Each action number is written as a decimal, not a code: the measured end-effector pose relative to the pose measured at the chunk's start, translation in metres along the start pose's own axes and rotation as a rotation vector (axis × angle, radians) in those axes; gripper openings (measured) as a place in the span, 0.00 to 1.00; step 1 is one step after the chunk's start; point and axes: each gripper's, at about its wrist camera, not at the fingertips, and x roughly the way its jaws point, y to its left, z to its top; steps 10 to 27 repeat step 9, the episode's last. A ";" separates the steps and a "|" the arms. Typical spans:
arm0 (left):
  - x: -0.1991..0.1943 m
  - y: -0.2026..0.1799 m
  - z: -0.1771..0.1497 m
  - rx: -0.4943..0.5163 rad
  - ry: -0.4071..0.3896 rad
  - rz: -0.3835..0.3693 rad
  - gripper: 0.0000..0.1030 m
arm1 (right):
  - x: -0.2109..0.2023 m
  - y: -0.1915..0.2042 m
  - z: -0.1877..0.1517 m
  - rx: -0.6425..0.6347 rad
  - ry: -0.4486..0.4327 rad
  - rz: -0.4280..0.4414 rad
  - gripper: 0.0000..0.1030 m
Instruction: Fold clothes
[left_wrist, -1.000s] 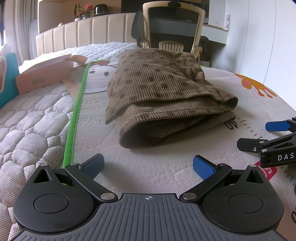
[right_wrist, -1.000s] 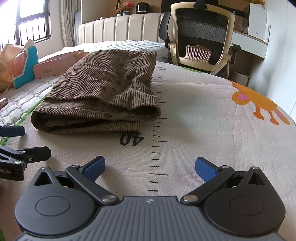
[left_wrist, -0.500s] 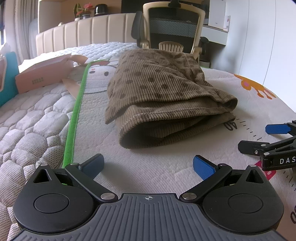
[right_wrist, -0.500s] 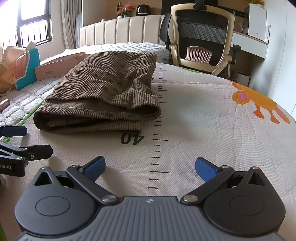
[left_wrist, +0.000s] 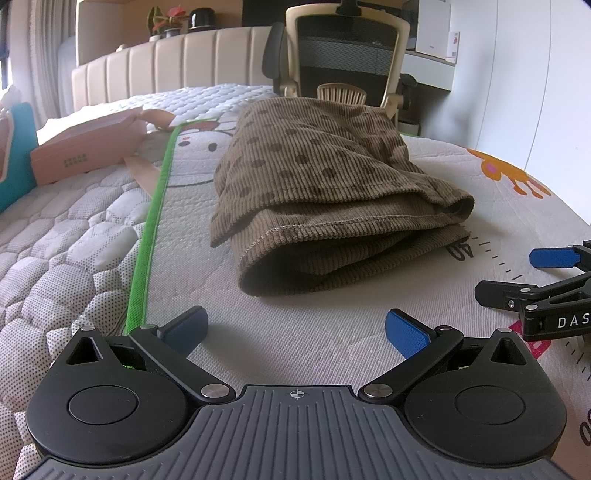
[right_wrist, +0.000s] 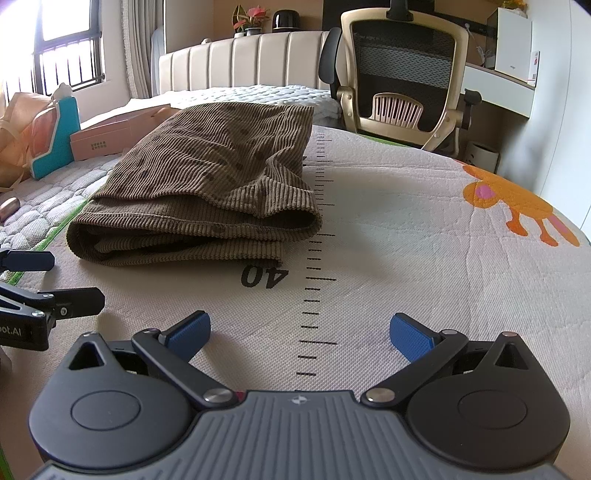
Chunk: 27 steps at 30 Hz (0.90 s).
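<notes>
From your left wrist, the left gripper (left_wrist: 293, 328) gapes wide, empty, just short of the folded brown garment (left_wrist: 328, 206) on the mat (left_wrist: 295, 314). From your right wrist, the right gripper (right_wrist: 299, 332) (equally wide) sits near the garment, beside the printed 40 (right_wrist: 264, 277).

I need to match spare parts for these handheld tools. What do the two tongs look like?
Both match: the left tongs and right tongs have black linkage arms with silver pivot pins, blue ribbed pads, two round black housings and a grey ribbed base with a crosshair mark. White lettering shows on each one's side. No cables or sleeves are visible.
</notes>
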 end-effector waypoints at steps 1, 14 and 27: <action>0.000 0.000 0.000 0.000 0.000 0.000 1.00 | 0.000 0.000 0.000 0.000 0.000 0.000 1.00; 0.000 0.001 0.000 -0.005 -0.003 -0.003 1.00 | 0.000 0.000 0.000 0.000 0.000 0.000 1.00; 0.000 0.001 0.000 -0.005 -0.003 -0.003 1.00 | 0.000 0.000 0.000 0.000 0.000 0.000 1.00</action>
